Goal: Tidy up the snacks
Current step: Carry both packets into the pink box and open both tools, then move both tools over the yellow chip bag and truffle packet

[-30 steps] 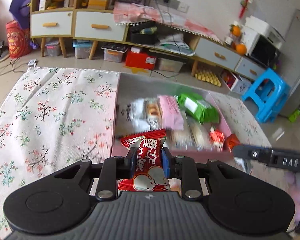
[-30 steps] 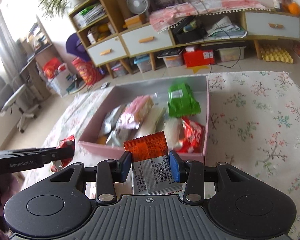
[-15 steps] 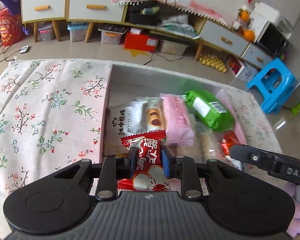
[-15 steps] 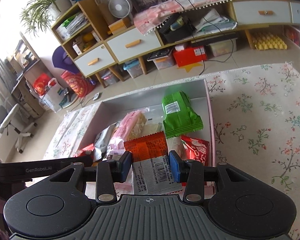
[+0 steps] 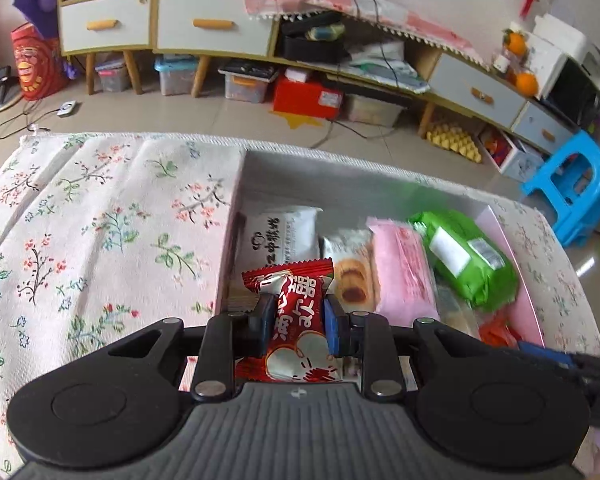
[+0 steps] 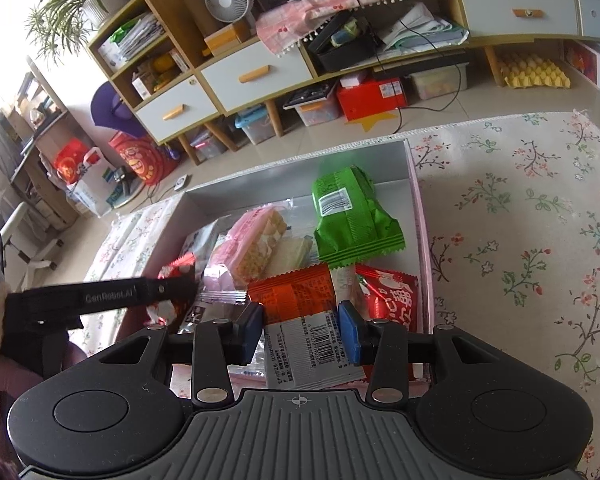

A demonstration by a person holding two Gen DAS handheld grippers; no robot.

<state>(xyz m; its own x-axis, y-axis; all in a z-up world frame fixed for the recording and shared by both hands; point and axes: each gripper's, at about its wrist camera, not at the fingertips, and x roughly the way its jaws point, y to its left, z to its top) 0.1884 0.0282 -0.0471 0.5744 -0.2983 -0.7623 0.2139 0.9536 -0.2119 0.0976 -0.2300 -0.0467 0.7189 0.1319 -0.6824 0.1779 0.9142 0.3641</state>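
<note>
I had the left gripper (image 5: 296,320) clamped on a red candy packet (image 5: 296,312) and the right gripper (image 6: 300,330) clamped on an orange packet (image 6: 296,304), both hovering over the near edge of the pink box (image 6: 418,216), so I judged releasing low best, toward the bare far end.

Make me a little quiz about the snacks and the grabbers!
1. True or false: the left gripper is empty.
2. What colour is the pack in the right gripper? A green, B orange, C pink
3. Fill in: the green pack lies inside the ____.

Key: 1 false, it holds a red candy pack. 2 B. 3 box.
</note>
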